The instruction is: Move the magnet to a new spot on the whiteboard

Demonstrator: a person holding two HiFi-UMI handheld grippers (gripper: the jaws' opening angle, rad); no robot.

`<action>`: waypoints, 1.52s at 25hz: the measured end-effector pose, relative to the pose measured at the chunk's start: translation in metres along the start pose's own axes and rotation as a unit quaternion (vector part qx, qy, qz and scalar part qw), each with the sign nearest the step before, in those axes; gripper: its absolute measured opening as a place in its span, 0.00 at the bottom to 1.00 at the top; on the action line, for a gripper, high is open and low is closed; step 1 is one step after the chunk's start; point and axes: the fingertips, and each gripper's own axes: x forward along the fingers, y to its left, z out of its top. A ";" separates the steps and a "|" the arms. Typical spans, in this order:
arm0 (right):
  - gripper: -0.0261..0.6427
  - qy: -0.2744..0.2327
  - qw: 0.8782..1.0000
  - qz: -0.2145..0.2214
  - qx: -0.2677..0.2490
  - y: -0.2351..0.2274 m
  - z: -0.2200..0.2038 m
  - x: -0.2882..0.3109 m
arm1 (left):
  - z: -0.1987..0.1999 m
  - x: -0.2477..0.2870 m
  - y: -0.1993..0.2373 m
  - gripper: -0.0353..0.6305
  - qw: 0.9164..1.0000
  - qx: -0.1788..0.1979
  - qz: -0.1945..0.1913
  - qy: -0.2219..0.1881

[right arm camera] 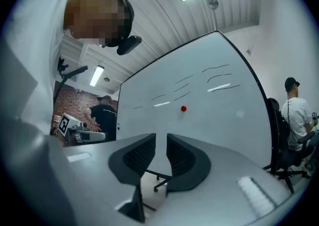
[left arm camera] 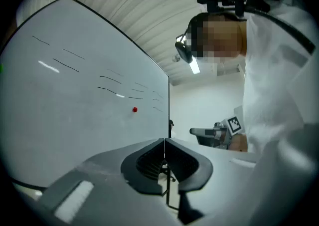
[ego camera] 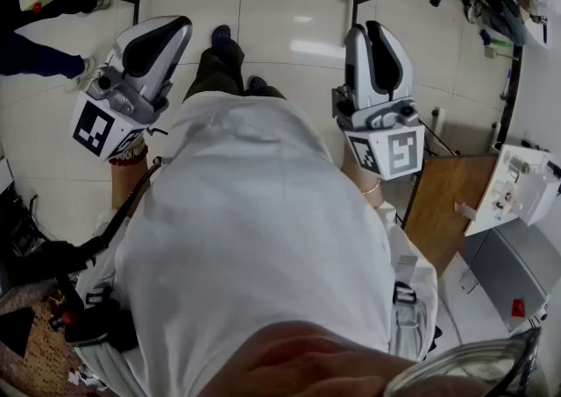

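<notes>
Jaws of the left gripper are seen pressed together with nothing between them, while those of the right gripper are parted by a narrow gap and nothing is held. Well beyond both, the small red magnet is stuck on the upright whiteboard, just below faint pen strokes and away from its edges.

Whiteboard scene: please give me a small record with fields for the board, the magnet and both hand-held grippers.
whiteboard: upright, white, thin dark strokes on it
magnet: small, red, on the board below the strokes
left hand-held gripper: jaws together, nothing between them
right hand-held gripper: jaws a little apart, nothing between them
task state: magnet not yet grasped
</notes>
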 end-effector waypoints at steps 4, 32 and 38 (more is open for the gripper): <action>0.13 -0.027 0.999 -0.029 0.003 -0.005 0.020 -0.003 | -0.012 -0.011 0.008 0.08 0.999 0.020 0.014 0.028; 0.27 0.011 0.969 -0.188 -0.162 -0.082 0.076 0.277 | 0.007 0.054 0.214 0.06 0.983 -0.106 -0.144 -0.031; 0.26 0.015 0.969 -0.185 -0.164 -0.090 0.073 0.288 | 0.001 0.065 0.227 0.15 0.994 -0.024 -0.103 0.006</action>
